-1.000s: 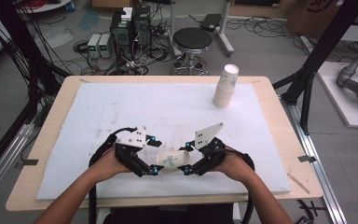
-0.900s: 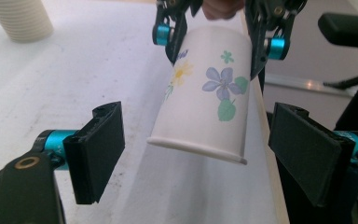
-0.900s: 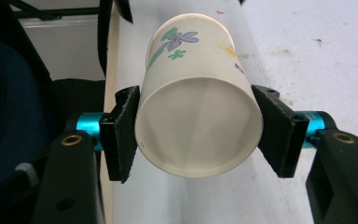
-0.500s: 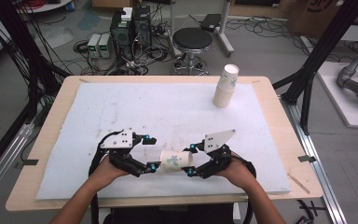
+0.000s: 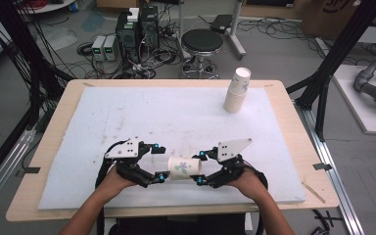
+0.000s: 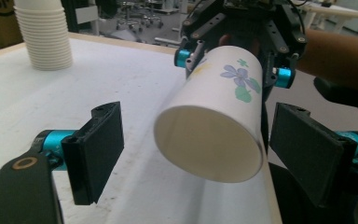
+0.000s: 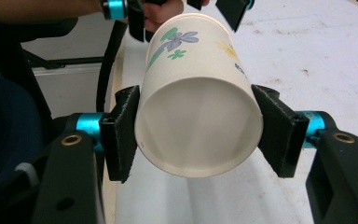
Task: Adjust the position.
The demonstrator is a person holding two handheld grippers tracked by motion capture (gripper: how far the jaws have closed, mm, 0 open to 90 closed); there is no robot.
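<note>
Right now I have my right gripper [image 7: 198, 135] clamped across the light, crushable flowered paper cup [image 7: 198, 102] lying sideways above the counter's [image 5: 293, 127] near edge, while my left gripper [image 6: 209, 154] gapes around it, not touching, so I'd grip gently at its stiffer rim.

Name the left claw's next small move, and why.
Probably close the left claw on the flowered white paper cup: its pads flank the cup's end without touching, while the right claw clamps the other end.
</note>
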